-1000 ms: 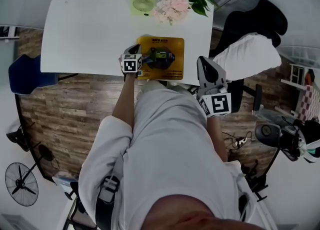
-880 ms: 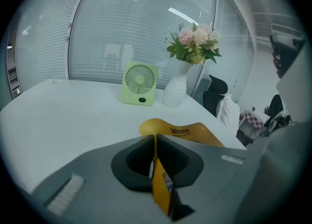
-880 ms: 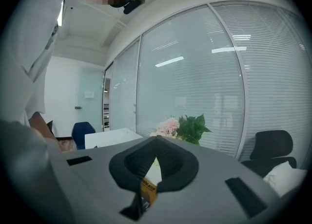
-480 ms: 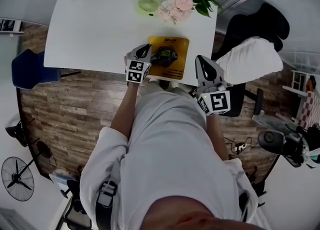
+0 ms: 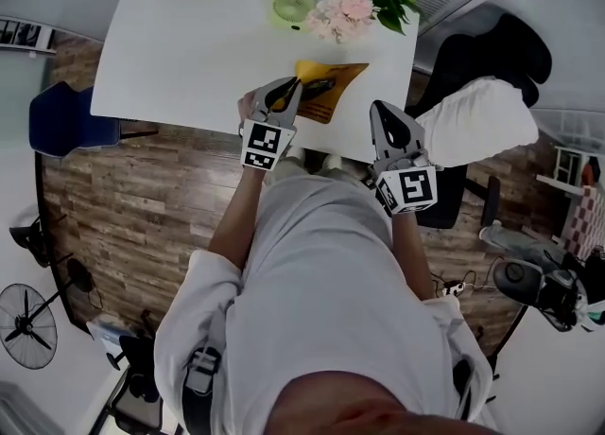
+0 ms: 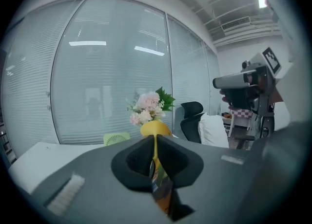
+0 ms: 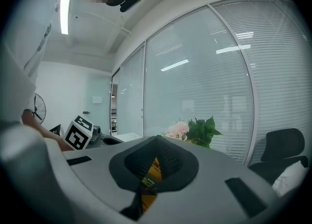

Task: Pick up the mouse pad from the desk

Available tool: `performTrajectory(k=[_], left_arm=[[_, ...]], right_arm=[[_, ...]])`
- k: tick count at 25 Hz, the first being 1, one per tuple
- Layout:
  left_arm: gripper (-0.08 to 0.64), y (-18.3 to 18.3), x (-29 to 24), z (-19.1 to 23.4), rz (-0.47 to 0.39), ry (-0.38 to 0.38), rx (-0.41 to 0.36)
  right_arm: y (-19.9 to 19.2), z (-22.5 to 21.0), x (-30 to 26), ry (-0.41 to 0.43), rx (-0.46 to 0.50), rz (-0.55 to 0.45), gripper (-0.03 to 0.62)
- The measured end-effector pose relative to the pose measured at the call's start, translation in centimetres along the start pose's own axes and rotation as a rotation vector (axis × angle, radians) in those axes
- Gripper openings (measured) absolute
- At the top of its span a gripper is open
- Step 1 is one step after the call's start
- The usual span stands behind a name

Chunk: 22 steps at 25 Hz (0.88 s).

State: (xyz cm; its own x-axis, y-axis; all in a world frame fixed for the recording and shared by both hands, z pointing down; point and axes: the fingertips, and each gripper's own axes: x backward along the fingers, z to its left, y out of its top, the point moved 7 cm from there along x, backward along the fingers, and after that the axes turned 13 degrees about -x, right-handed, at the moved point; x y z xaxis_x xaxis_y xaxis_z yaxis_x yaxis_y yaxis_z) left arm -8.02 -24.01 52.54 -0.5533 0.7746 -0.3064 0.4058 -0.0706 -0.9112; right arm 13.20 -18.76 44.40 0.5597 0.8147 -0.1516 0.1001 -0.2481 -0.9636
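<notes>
Head view: my left claw (image 5: 284, 93) is clamped on the near left edge of the yellow mouse pad (image 5: 336, 93). The pad now hangs tilted over the white desk (image 5: 189, 45), with its far side toward the flowers (image 5: 354, 3). A second ago the pad lay flat close to the desk's near edge, with this claw low at its left side. Since then claw and pad have risen together and the pad has swung up at an angle. Left gripper view: the jaws are pressed onto the thin sheet, which runs as a yellow strip between them and shows past their tips. I cannot tell whether the pad's far corner still brushes the desk. My right claw (image 5: 388, 113) has kept its place by the desk's near edge, right of the pad and apart from it. Its jaws are together on nothing, and the yellow in its view is the pad seen beyond them. I judge the pick-up nearly complete. The main risk is the limp sheet drooping or slipping from a one-edge grip.
</notes>
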Motion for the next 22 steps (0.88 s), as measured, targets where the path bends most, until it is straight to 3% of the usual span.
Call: performTrajectory(k=[6, 12, 22], left_arm=[[0.017, 5.2, 2.8, 1.6, -0.114, 0.081, -0.066], [0.017, 11.0, 5.6, 3.6, -0.266, 0.194, -0.141], [0.017, 18.7, 7.6, 6.1, -0.400, 0.240, -0.105]], right_arm=[[0.5, 0.6, -0.2, 0.023, 0.020, -0.010, -0.002], [2.9, 0.9, -0.5, -0.015, 0.043, -0.093, -0.002], [11.8, 1.3, -1.1, -0.003, 0.128, -0.244, -0.002]])
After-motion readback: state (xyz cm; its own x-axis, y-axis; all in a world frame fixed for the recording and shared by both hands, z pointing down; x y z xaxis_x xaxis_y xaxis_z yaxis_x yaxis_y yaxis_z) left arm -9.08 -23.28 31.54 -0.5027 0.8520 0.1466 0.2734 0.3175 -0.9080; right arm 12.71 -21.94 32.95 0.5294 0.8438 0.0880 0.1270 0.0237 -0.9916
